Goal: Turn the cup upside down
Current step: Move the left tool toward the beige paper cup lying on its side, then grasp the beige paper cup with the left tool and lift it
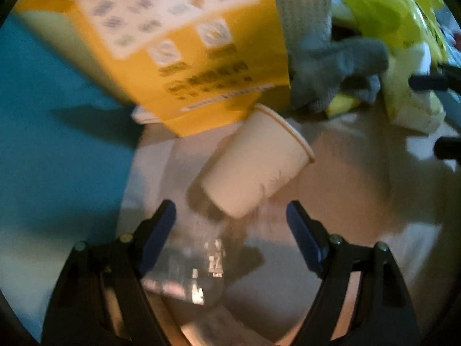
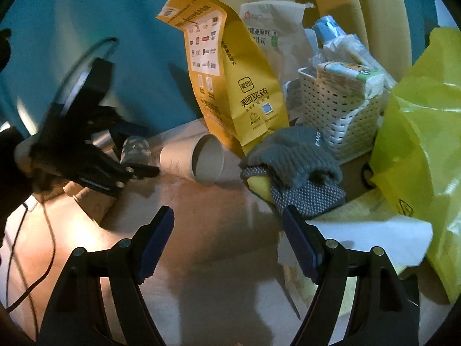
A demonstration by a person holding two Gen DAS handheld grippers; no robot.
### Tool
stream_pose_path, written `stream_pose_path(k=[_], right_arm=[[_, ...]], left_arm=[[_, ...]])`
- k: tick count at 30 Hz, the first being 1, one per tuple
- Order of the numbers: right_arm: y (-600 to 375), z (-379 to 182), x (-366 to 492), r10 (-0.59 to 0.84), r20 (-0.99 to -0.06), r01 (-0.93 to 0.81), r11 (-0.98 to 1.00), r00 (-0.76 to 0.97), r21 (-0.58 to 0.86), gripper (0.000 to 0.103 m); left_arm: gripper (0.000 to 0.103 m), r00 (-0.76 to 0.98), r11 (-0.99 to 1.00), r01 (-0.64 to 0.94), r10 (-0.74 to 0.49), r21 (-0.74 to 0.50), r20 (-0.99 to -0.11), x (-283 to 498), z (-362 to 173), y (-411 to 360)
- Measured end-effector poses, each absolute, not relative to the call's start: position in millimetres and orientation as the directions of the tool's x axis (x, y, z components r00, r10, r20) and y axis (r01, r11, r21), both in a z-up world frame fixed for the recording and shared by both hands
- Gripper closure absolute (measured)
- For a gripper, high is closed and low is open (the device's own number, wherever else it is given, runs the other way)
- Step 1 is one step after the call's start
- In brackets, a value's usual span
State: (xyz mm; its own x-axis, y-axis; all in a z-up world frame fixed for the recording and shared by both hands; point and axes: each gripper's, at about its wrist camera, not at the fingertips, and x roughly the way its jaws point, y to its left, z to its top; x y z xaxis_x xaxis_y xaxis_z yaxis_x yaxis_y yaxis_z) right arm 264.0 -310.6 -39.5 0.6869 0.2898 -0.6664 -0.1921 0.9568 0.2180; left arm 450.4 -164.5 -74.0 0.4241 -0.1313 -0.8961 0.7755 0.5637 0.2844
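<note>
1. Paper cup [image 1: 256,161] lies on its side on the table [image 2: 201,245], mouth toward 2 o'clock in my left view, just beside the yellow bag [image 1: 184,57].
2. My left gripper [image 1: 230,216] fingers stand apart, base-side, likely lined up to grasp.
3. My right gripper [image 2: 227,222] waits apart too, empty.
4. The cup looks plain, pale and undented.

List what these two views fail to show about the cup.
- Paper cup base, left wrist view: motion blur.
- Cup's inside bottom, right wrist view: shadowed.
- Whether the left gripper touches the cup, right wrist view: blurred.
- Clear glass object: blurred, unidentifiable.
</note>
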Motion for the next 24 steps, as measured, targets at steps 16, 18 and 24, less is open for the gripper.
stream_pose_path(k=[16,18,24], right_arm=[[-309.8,-43.4,291.7,0.304,-0.679,-0.192,0.952,0.668,0.238,0.023],[-308.9,-42.6,290.4,0.310,-0.678,-0.199,0.950,0.667,0.239,0.023],[-304.4,-32.8,271.7,0.331,-0.669,-0.232,0.944,0.666,0.236,0.023]], left_arm=[[0.039,0.308,0.416,0.886,-0.197,0.206,-0.931,467.7,-104.6,-188.1],[0.040,0.320,0.428,0.879,-0.205,0.209,-0.925,460.9,-102.1,-185.5],[0.040,0.319,0.501,0.850,-0.250,0.159,-0.914,416.1,-76.1,-168.3]])
